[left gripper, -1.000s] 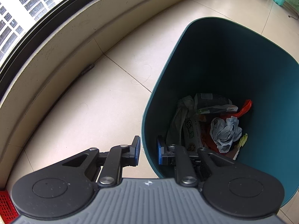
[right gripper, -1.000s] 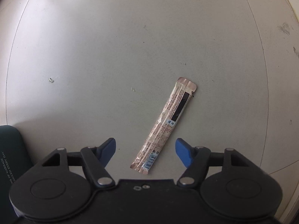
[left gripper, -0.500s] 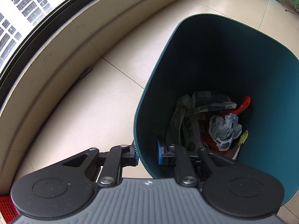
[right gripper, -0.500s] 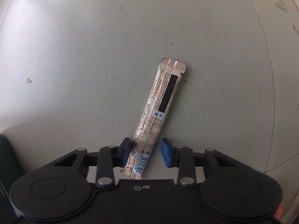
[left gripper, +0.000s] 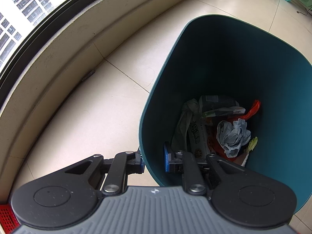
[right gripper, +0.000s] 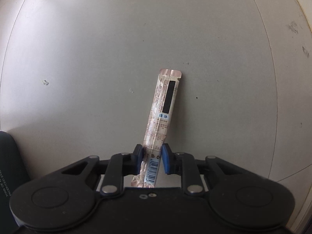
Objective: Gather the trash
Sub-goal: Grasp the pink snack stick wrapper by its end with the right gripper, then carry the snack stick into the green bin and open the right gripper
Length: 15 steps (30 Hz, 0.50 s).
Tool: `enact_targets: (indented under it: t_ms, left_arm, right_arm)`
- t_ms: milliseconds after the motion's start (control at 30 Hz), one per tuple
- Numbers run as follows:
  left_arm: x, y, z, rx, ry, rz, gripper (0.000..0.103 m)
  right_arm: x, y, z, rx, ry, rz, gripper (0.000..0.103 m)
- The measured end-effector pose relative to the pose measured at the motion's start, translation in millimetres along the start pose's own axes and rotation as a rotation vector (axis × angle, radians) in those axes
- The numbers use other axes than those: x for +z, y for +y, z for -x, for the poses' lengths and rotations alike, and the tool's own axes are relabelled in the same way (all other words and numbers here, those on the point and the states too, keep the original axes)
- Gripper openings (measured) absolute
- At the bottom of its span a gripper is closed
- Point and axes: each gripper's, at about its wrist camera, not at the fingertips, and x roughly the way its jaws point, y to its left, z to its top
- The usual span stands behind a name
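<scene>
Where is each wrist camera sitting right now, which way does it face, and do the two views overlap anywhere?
Left wrist: sits on the left gripper, angled steeply down into the teal bin; its fingers clamp the bin's near wall.
Right wrist: sits on the right gripper, facing straight down at the tiled floor; its jaws are closing around a long snack wrapper.
Shared: pale floor tiles; a dark shape at the right view's left edge may be the bin, unconfirmed.

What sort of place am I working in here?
Probably a flat's balcony or sunroom, high up: pale floor tiles, a curved window looking out at tower blocks, and a teal bin partly filled with wrappers.
</scene>
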Motion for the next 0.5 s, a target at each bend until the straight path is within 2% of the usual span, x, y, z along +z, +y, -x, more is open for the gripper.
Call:
enact_targets:
  t_ms: [100,233,333,500]
  left_arm:
    - [0.8,2.0,1.1,-0.006,0.002,0.005,0.017]
    - [1.9,4.8,3.5,-0.010,-0.002,0.006,0.017]
    - [2.5,5.6,5.9,-0.016,-0.005,0.009,0.017]
    - [3.6,8.0,9.1,-0.027,-0.007,0.014,0.017]
  right_arm:
    - [5.6,21.1,33.2,0.067,-0.050,0.063,0.016]
    - [2.6,61.7,93.8,0.173,-0.128,0.214,0.016]
    - [-12.7,97.1,152.9,0.270,-0.194,0.375,0.016]
    - [-51.3,137.9,225.9,0.375,-0.266,0.597,0.016]
